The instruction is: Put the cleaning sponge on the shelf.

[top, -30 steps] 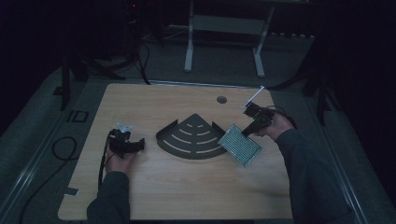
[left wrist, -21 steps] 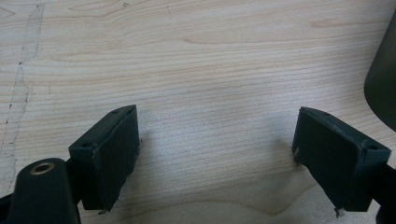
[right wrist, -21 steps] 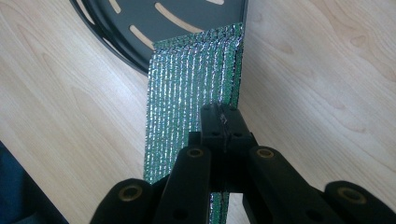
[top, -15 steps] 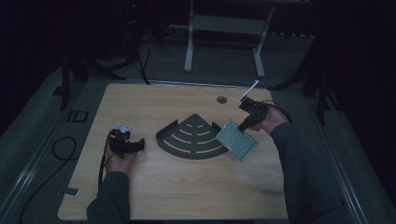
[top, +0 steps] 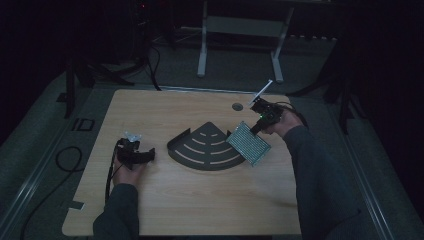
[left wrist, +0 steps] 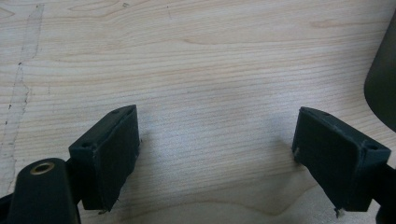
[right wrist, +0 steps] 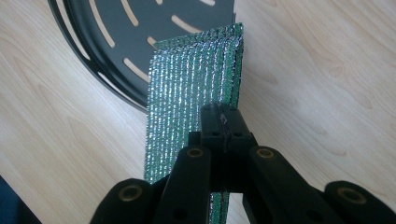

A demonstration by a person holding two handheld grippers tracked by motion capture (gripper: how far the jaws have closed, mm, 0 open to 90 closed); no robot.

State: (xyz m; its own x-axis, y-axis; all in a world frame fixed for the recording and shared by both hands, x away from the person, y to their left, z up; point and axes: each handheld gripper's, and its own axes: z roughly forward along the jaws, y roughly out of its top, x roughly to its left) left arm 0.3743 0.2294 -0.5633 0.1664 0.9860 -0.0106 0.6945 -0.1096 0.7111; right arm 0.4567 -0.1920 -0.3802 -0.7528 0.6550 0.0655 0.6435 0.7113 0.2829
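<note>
Currently, right gripper (right wrist: pixel 223 122) clamps the green sponge pad (right wrist: pixel 191 98) — pad lifted at the slotted black tray's (top: pixel 207 147) right edge. Left gripper (left wrist: pixel 217 154) — jaws wide, empty, on the table (left wrist: pixel 210 56).

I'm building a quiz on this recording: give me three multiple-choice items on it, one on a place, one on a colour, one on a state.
1. Where is the fan-shaped slotted tray?
A. mid-table between the two grippers
B. on the floor
C. at the table's far left corner

2. What colour is the foil-like sheet?
A. red
B. shiny green and silver
C. plain white

3. How do the left gripper jaws stand?
A. clamped on the sheet
B. shut on nothing
C. apart over bare wood

Key: 1 A, the high view shows it central; 2 B, it glitters green; 3 C, wood shows between them.
</note>
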